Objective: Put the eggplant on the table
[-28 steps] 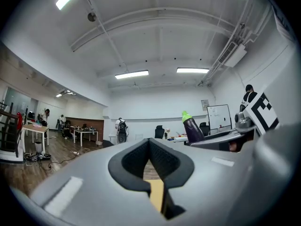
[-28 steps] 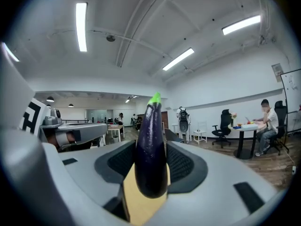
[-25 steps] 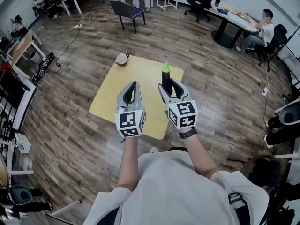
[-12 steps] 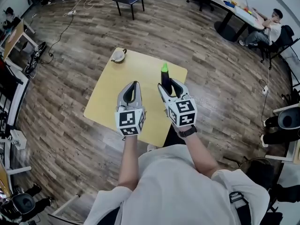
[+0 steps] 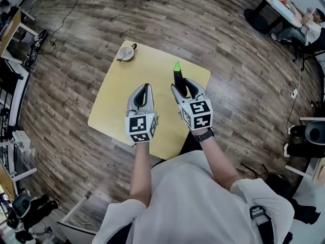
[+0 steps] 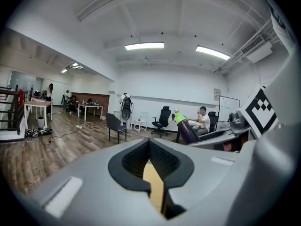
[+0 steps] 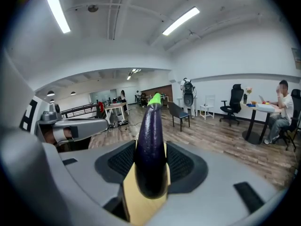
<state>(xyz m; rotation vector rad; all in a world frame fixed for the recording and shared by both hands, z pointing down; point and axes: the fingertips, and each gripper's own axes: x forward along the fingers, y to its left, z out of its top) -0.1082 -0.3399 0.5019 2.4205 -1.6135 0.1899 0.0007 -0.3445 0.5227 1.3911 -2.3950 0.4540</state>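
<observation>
The eggplant [image 5: 177, 77] has not been set down: it is clamped between the jaws of the right tongs [image 5: 182, 85], its dark body running out ahead of them and its green cap pointing to the far side, above the right half of the yellow desk [image 5: 121, 96]. This looks like the carry-and-lower step. The next move, as I judge it, calls for bringing the right tongs down until the eggplant lies on the bare desktop, then spreading the jaws and drawing back without rolling it. How high it hangs over the wood cannot be told. The left tongs [image 5: 145, 88] are closed on nothing, held just to the left of the right pair. Both forearms reach forward side by side, tongs aimed away and slightly downward, marker cubes facing back towards the person
</observation>
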